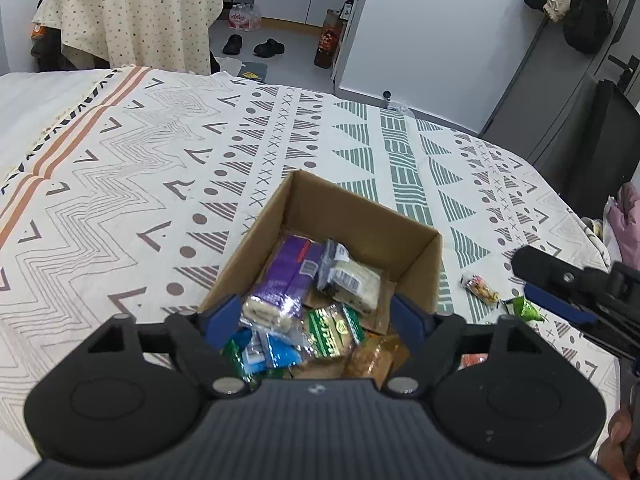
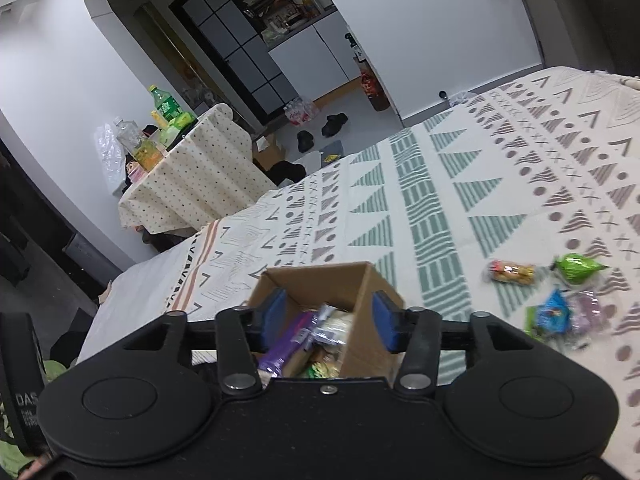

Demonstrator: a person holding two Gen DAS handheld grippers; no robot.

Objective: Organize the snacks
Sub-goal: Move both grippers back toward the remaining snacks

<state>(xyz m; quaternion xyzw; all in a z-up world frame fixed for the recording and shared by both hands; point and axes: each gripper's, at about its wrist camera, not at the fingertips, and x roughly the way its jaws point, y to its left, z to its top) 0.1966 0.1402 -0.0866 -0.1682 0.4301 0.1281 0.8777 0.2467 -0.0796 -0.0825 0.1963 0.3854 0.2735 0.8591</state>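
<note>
An open cardboard box (image 1: 360, 208) stands on the patterned bed cover and holds several snack packets, among them a purple pack (image 1: 290, 276), a white bar (image 1: 354, 280) and a green pack (image 1: 332, 332). My left gripper (image 1: 316, 320) is open and empty, hovering over the box's near side. My right gripper (image 2: 328, 320) is open and empty just above the same box (image 2: 360, 280). Loose snacks lie on the cover to its right: a peanut packet (image 2: 512, 272), a green wrapped snack (image 2: 576, 268) and a blue packet (image 2: 554, 312). The right gripper's finger also shows in the left wrist view (image 1: 560, 304).
The bed cover (image 1: 120, 200) stretches left and beyond the box. A table with a dotted cloth (image 2: 192, 176) holding bottles stands past the bed. Shoes (image 1: 268, 46) lie on the floor. A dark door (image 1: 568, 80) stands at the right.
</note>
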